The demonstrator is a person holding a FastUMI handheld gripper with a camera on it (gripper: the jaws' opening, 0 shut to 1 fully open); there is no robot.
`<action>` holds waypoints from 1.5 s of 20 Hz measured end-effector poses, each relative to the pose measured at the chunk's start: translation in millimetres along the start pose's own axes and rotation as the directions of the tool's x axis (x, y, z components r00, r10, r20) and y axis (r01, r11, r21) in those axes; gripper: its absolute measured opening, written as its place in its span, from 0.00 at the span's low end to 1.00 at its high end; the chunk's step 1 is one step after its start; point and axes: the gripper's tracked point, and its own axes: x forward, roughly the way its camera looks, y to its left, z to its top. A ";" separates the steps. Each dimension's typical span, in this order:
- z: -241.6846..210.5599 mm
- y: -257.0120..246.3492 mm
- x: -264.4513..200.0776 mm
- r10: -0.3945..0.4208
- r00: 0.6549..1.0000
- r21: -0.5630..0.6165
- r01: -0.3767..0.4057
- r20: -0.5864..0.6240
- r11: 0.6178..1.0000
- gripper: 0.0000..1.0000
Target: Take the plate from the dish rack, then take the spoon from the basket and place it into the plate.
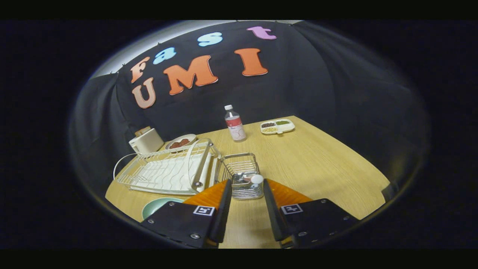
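The white wire dish rack (168, 170) stands on the wooden table, left of my fingers, and holds no plate. A pale green plate (157, 207) lies flat on the table in front of the rack, partly hidden behind my left finger. The small wire basket (242, 175) sits beside the rack's right end. In it the spoon (256, 179) shows a white rounded end, just ahead of my fingertips. My gripper (247, 184) hovers open above the basket's near side, with nothing between the fingers.
A plastic bottle (235, 128) stands beyond the basket. A white divided tray (277, 126) with food lies at the far right of the table. A white toaster (146, 141) and a small dish (180, 142) with brown food sit behind the rack.
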 end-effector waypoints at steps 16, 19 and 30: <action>41.9 16.7 -3.2 0.037 0.999 -0.093 -0.039 -0.016 0.995 0.11; 61.4 23.8 -19.5 0.044 0.999 -0.127 -0.044 -0.004 0.991 0.11; 73.3 76.9 -77.5 0.189 0.981 -0.158 -0.192 -0.035 0.969 0.11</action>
